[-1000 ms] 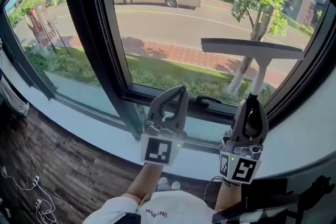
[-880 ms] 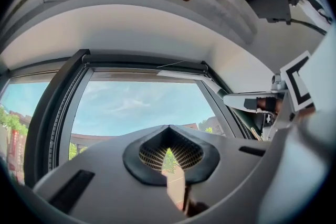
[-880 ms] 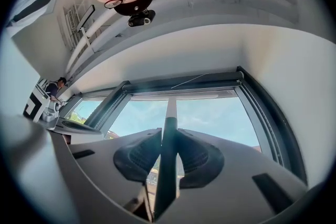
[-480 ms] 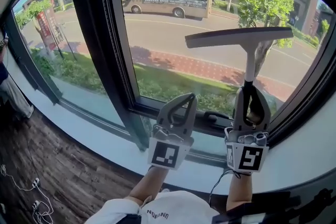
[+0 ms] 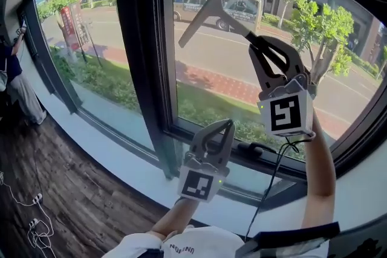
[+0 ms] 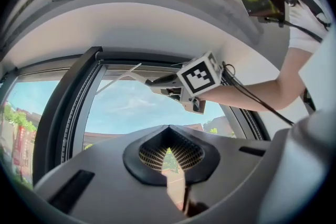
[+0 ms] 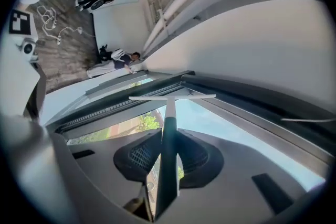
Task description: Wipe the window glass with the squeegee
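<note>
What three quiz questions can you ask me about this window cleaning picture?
1. Which one holds the squeegee? A. left gripper B. right gripper C. neither
2. True or false: the left gripper is holding a cloth.
3. Fill in the gap: the big vehicle on the road outside is a ____.

Key: 1. B. 2. False, it holds nothing. 3. bus.
</note>
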A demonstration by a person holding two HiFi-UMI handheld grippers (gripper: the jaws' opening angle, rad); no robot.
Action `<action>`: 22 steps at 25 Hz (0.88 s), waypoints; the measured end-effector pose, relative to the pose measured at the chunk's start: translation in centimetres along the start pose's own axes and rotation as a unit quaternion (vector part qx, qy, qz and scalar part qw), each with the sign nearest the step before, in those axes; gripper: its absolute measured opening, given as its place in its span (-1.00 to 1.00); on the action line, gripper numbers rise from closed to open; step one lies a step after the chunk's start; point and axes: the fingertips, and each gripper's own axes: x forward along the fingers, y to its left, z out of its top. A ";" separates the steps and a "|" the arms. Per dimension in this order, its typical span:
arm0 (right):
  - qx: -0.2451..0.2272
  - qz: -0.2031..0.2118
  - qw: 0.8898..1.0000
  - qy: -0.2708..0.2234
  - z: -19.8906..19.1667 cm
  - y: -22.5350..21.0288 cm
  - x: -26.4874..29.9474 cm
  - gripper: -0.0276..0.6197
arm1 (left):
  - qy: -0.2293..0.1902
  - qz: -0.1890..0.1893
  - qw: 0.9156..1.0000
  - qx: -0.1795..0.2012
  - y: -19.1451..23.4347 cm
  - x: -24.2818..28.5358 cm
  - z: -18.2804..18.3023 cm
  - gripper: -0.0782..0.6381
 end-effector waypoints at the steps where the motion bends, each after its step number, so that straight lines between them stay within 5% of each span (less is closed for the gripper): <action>1: -0.020 0.011 1.000 0.006 0.2 -0.1 1.4 -0.61 | 0.003 0.001 1.000 0.006 0.3 -0.1 0.0 -0.79; 12: -0.194 0.105 0.973 0.067 0.7 1.4 11.6 -0.61 | -0.001 0.031 0.999 0.018 3.6 -1.3 0.1 -0.79; 22: -0.202 0.111 0.970 0.081 1.0 1.0 15.1 -0.61 | -0.006 0.064 0.998 -0.004 6.0 -1.9 -0.5 -0.79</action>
